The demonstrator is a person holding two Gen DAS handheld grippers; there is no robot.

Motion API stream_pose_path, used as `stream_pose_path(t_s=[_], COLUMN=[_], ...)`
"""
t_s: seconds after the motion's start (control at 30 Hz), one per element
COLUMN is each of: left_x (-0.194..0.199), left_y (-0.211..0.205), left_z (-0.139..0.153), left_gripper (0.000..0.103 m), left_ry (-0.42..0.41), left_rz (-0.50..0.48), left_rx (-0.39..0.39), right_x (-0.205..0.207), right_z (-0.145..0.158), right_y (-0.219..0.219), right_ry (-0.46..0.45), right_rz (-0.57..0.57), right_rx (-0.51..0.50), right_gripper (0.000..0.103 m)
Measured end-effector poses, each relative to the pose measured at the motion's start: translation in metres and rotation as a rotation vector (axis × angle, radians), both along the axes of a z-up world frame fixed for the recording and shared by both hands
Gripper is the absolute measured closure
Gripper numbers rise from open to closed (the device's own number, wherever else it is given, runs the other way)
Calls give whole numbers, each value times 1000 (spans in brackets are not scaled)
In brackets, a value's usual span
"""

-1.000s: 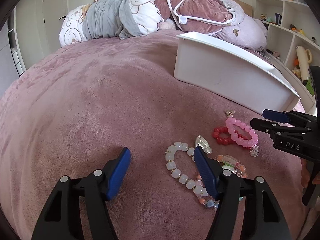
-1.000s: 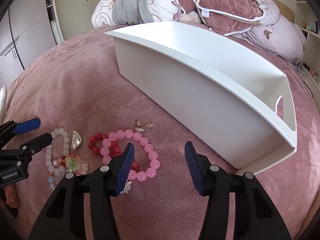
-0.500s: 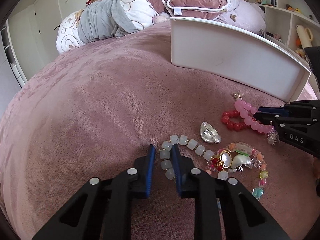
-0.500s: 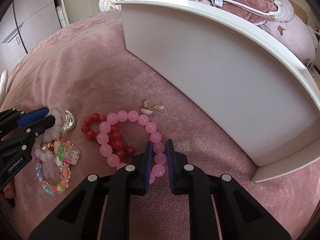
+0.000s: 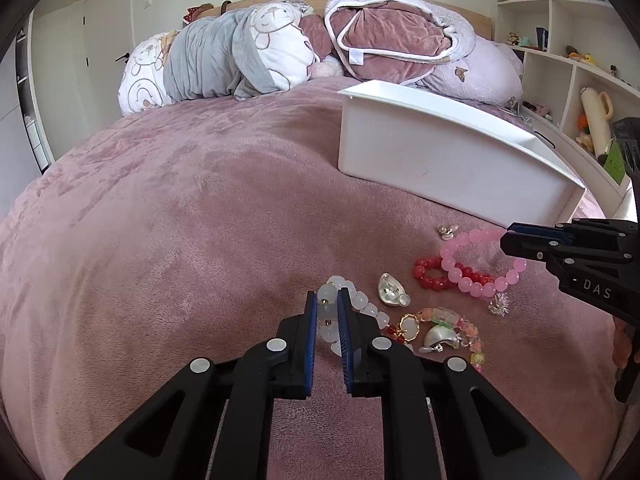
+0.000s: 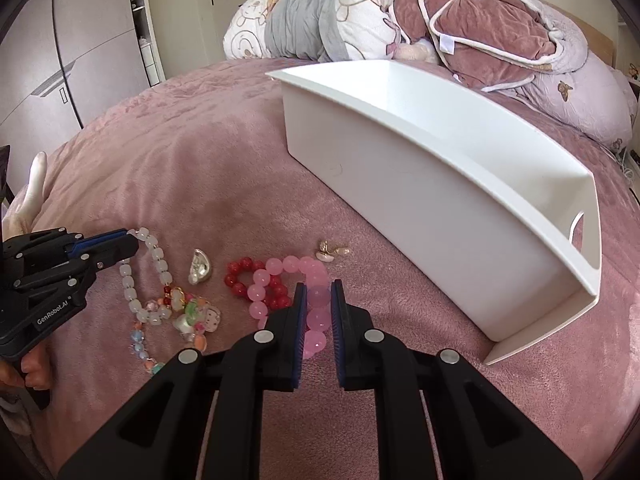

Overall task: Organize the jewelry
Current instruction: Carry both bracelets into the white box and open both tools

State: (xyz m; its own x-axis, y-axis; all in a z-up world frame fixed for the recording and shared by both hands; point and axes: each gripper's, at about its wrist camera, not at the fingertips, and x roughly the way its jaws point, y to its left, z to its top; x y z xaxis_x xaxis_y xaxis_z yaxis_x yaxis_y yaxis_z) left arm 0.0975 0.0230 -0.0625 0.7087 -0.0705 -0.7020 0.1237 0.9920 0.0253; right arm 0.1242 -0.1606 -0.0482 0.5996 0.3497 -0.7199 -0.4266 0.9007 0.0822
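Observation:
My left gripper [image 5: 327, 300] is shut on the white bead bracelet [image 5: 360, 300], which also shows in the right wrist view [image 6: 130, 280]. My right gripper [image 6: 319, 292] is shut on the pink bead bracelet [image 6: 276, 268], seen from the left too [image 5: 472, 284]. A red bead bracelet [image 6: 240, 276] lies under the pink one. A silver charm [image 6: 199, 267], a small gold piece [image 6: 330, 251] and a multicoloured charm bracelet [image 6: 188, 312] lie on the pink bedspread. The white bin [image 6: 420, 184] stands to the right.
Pillows and a rolled quilt [image 5: 384, 40] lie at the head of the bed. Shelves with toys [image 5: 580, 60] stand on the right, wardrobe doors [image 6: 60, 60] on the left.
Both grippers dropped onto the jewelry and closed, the left on the white bracelet and the right on the pink one. Both then rose slightly with the beads in them.

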Motion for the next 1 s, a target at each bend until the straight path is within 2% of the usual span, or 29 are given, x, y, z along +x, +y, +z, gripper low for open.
stream_pose_path(t_s=[0.1,0.23,0.33,0.57,0.73,0.87,1.0], left_x=[-4,-1,4,29,55,82,115], left_y=[-11,-24,-34,-48,-66,-86,-102], left_z=[14,38,58,98,126,138,141], left_gripper=[88,88,88,88,88,88,88], left_ry=[-31,-58,-100,-152,-183,-186,-166], left_rz=[-19,-42,-55,-71,-95,-127,-145], left_rx=[39,17,37,32,31,39,23], right_x=[-6,-8,-5,9,26,42,56], right_z=[18,41,59,116,147,156,146], right_y=[-1,2,-4,-25,-42,-56,-72], right_ry=[-23,-72,-105,-198,-261,-275,-245], right_rz=[15,16,-2,-34,-67,-102,-145], right_rx=[30,37,59,93,82,65,73], right_gripper=[91,91,91,91,91,91,91])
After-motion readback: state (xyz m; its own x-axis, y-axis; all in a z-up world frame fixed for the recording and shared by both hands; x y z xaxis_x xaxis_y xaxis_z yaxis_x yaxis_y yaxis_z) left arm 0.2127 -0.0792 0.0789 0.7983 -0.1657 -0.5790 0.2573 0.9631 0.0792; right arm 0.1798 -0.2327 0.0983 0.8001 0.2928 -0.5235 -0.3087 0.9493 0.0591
